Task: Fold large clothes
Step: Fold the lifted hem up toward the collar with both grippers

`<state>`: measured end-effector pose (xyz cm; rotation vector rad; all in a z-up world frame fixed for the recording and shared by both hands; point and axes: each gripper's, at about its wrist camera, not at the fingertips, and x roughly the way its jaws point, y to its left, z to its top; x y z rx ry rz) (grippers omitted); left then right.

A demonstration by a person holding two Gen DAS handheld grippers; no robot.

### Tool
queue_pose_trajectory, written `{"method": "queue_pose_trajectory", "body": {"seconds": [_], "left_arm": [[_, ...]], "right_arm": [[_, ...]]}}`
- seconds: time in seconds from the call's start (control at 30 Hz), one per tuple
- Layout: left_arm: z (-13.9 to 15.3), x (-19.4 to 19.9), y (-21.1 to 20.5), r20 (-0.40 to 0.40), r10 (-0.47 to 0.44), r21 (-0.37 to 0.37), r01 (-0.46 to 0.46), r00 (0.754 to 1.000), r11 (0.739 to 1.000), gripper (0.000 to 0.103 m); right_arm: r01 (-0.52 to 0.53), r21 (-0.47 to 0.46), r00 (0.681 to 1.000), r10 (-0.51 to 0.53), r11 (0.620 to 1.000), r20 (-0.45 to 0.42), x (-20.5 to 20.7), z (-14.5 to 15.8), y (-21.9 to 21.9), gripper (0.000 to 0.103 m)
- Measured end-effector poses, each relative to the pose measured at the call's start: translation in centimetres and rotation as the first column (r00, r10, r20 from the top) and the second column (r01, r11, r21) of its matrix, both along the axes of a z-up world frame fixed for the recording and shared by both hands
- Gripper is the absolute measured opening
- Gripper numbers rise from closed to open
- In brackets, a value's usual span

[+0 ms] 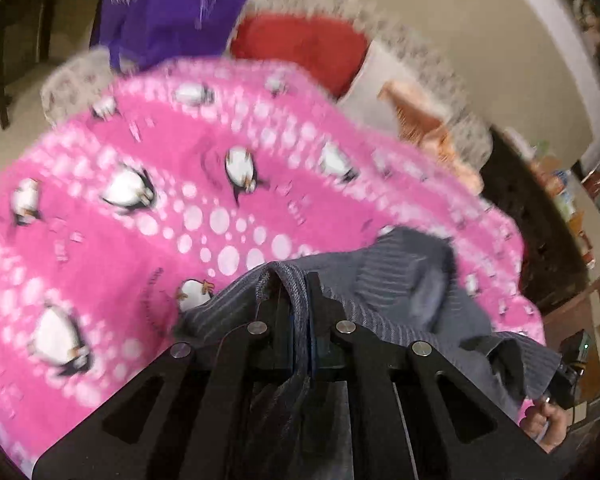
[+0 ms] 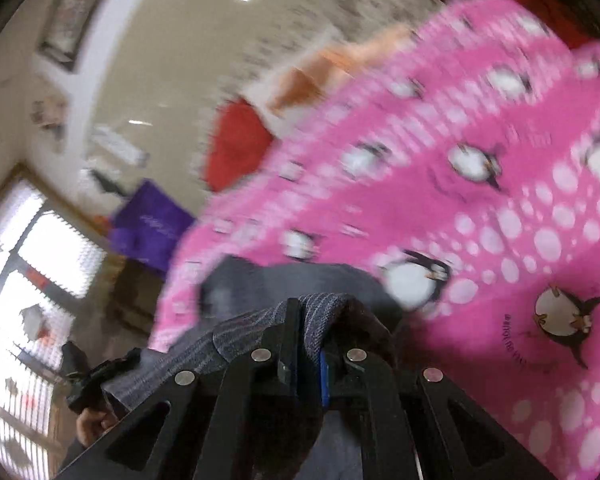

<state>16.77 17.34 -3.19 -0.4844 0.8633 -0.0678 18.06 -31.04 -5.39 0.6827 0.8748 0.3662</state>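
A grey-blue striped knit garment [image 1: 400,280] hangs between both grippers above a pink penguin-print blanket [image 1: 160,200]. My left gripper [image 1: 296,284] is shut on a fold of the grey garment, which bunches between its black fingers. My right gripper [image 2: 314,312] is shut on another part of the same garment [image 2: 252,328], with fabric draped over its fingers. The pink blanket [image 2: 480,208] fills the right of the right wrist view. Both views are motion-blurred. The other hand and gripper show at the edge of each view.
A red cushion [image 1: 304,48], a purple bag [image 1: 168,4] and an orange cloth [image 1: 424,120] lie beyond the blanket on a patterned cover. A dark table [image 1: 16,20] stands far left. A bright window [image 2: 32,280] is at the left of the right wrist view.
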Motion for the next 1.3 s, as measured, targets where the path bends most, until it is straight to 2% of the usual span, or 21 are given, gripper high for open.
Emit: {"method": "queue_pose_trajectory", "body": {"seconds": [0.07, 0.13, 0.27, 0.3, 0.33, 0.37, 0.4, 0.43, 0.47, 0.53, 0.57, 0.63, 0.67, 0.73, 0.77, 0.8, 0.9, 1.0, 1.1, 1.17, 1.3], "left_arm": [[-2.7, 2.1, -0.5, -0.094, -0.044, 0.053, 0.049, 0.995, 0.997, 0.006], [-3.9, 2.5, -0.7, -0.113, -0.079, 0.074, 0.087, 0.991, 0.993, 0.006], [-2.5, 1.5, 0.5, -0.095, -0.110, 0.031, 0.113, 0.989, 0.993, 0.007], [-1.8, 1.2, 0.9, -0.088, -0.122, 0.025, 0.124, 0.989, 0.992, 0.011], [-0.8, 0.6, 1.2, -0.081, -0.131, 0.024, 0.134, 0.988, 0.991, 0.016], [0.2, 0.0, 1.9, -0.065, -0.137, 0.017, 0.139, 0.988, 0.990, 0.037], [1.4, -1.0, 2.6, -0.034, -0.139, 0.006, 0.139, 0.990, 0.990, 0.063], [2.7, -2.1, 3.2, 0.008, -0.130, 0.010, 0.130, 0.992, 0.992, 0.069], [3.6, -3.0, 3.6, 0.043, -0.116, 0.020, 0.116, 0.992, 0.993, 0.070], [6.0, -6.6, 3.8, 0.130, -0.097, 0.042, 0.093, 0.987, 0.995, 0.070], [6.6, -8.1, 3.3, 0.164, -0.114, 0.036, 0.110, 0.980, 0.993, 0.070], [6.9, -11.5, 1.1, 0.202, -0.191, 0.054, 0.184, 0.960, 0.981, 0.070], [6.4, -13.3, -0.8, 0.185, -0.248, 0.094, 0.234, 0.951, 0.968, 0.070], [4.5, -15.8, -4.4, 0.135, -0.338, 0.150, 0.318, 0.931, 0.936, 0.056], [3.2, -16.9, -6.1, 0.100, -0.365, 0.176, 0.344, 0.926, 0.922, 0.037], [1.7, -17.4, -7.4, 0.060, -0.376, 0.182, 0.360, 0.925, 0.915, 0.027], [-0.8, -16.7, -9.4, 0.013, -0.363, 0.190, 0.354, 0.932, 0.916, 0.026], [-1.4, -14.3, -10.2, 0.006, -0.322, 0.178, 0.316, 0.947, 0.932, 0.026], [-2.3, -11.3, -10.9, -0.037, -0.320, 0.171, 0.322, 0.947, 0.931, 0.026], [-2.9, -9.6, -11.0, -0.064, -0.306, 0.187, 0.313, 0.950, 0.931, 0.026], [-2.1, -3.7, -9.7, -0.042, -0.241, 0.198, 0.244, 0.970, 0.949, 0.026]], "right_arm": [[0.004, -0.022, 0.995, -0.006, 1.000, -0.095, 1.6, -2.5, 0.4, 0.011], [0.010, 0.023, 0.990, -0.006, 1.000, -0.142, 2.2, -4.0, 0.4, 0.013], [0.012, 0.067, 0.992, -0.003, 0.998, -0.130, 1.2, -2.4, -1.0, 0.023], [0.013, 0.084, 0.993, -0.003, 0.996, -0.115, 0.7, -1.8, -1.4, 0.026], [0.007, 0.107, 0.995, 0.003, 0.994, -0.096, -0.2, -1.0, -1.8, 0.030], [-0.008, 0.133, 0.997, 0.017, 0.991, -0.069, -1.2, 0.2, -2.5, 0.031], [-0.013, 0.137, 0.999, 0.020, 0.990, -0.048, -2.4, 1.1, -3.0, 0.038], [-0.011, 0.122, 1.000, 0.015, 0.992, -0.026, -3.6, 2.3, -3.5, 0.042], [-0.008, 0.095, 1.000, 0.009, 0.995, -0.009, -4.7, 3.3, -3.6, 0.042], [-0.029, 0.011, 0.999, 0.028, 1.000, 0.038, -7.1, 5.5, -3.3, 0.042], [-0.054, -0.037, 0.996, 0.057, 0.998, 0.070, -8.4, 6.5, -2.8, 0.042], [-0.129, -0.169, 0.979, 0.153, 0.977, 0.133, -10.8, 8.1, -0.7, 0.042], [-0.158, -0.235, 0.969, 0.197, 0.959, 0.149, -11.5, 8.4, 0.5, 0.040], [-0.228, -0.376, 0.946, 0.296, 0.898, 0.135, -12.3, 8.3, 3.4, 0.021], [-0.254, -0.419, 0.939, 0.327, 0.872, 0.110, -12.4, 7.9, 4.7, 0.020], [-0.266, -0.439, 0.936, 0.339, 0.858, 0.096, -12.2, 7.4, 5.6, 0.017], [-0.267, -0.451, 0.941, 0.332, 0.851, 0.070, -11.3, 5.8, 6.8, 0.016], [-0.246, -0.432, 0.953, 0.297, 0.867, 0.053, -9.7, 4.4, 7.3, 0.016], [-0.246, -0.427, 0.959, 0.283, 0.870, 0.023, -7.6, 3.2, 7.7, 0.016], [-0.275, -0.430, 0.955, 0.297, 0.860, -0.015, -6.2, 2.3, 8.4, 0.016], [-0.362, -0.431, 0.930, 0.354, 0.827, -0.102, -2.1, 0.0, 10.8, 0.016]]}}
